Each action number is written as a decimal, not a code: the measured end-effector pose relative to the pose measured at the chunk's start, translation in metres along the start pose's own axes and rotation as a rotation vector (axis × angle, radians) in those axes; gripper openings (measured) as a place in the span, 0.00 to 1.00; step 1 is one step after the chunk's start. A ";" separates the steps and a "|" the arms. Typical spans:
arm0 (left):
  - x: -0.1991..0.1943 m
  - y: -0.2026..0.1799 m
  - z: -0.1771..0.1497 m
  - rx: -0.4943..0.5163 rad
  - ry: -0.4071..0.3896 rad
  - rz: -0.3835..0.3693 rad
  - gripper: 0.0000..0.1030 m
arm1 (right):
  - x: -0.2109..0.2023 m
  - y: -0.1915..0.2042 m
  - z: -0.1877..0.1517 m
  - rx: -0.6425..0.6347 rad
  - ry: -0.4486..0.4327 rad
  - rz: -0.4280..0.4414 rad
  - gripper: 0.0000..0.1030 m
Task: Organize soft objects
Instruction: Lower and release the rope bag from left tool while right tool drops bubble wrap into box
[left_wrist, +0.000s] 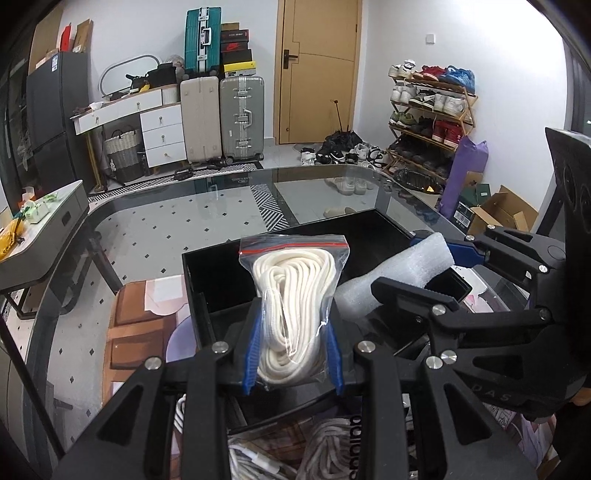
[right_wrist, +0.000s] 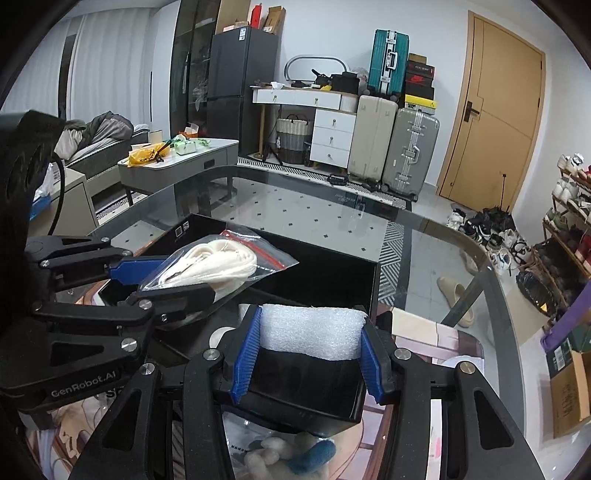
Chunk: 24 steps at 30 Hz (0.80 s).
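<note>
White foam block (right_wrist: 312, 332) sits pinched between the blue fingers (right_wrist: 246, 354) of the right gripper (right_wrist: 306, 360), held over the near end of the black tray (left_wrist: 391, 229) on the glass bench (left_wrist: 166, 229). Just beside it, the left gripper (left_wrist: 293, 354) clamps a clear bag of white cord (left_wrist: 295, 295) over that same tray.

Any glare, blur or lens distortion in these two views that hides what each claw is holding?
Left wrist view: sharp, strong fisheye bending at the edges; glass table reflects the room, yet the bagged white cord in the left claw reads clearly. Right wrist view: same curvature, dark corners; the foam piece in the right claw is bright but not blown out.
</note>
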<state>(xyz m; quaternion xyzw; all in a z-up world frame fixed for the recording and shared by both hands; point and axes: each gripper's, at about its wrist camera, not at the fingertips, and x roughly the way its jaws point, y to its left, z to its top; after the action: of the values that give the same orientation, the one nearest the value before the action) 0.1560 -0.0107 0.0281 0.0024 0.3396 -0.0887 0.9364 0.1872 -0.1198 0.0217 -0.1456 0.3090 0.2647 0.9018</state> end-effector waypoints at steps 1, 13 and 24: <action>0.000 0.001 0.000 0.003 0.000 0.001 0.28 | 0.000 0.000 -0.001 -0.001 -0.002 -0.003 0.47; 0.001 0.000 0.000 0.038 0.000 0.028 0.28 | -0.003 0.004 -0.005 0.070 0.029 0.015 0.47; -0.010 -0.002 -0.003 0.036 0.017 -0.030 0.41 | -0.029 0.000 -0.001 0.019 -0.049 -0.036 0.72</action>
<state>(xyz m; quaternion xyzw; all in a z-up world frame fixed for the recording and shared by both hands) 0.1465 -0.0109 0.0325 0.0148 0.3457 -0.1089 0.9319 0.1671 -0.1311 0.0394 -0.1362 0.2865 0.2489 0.9151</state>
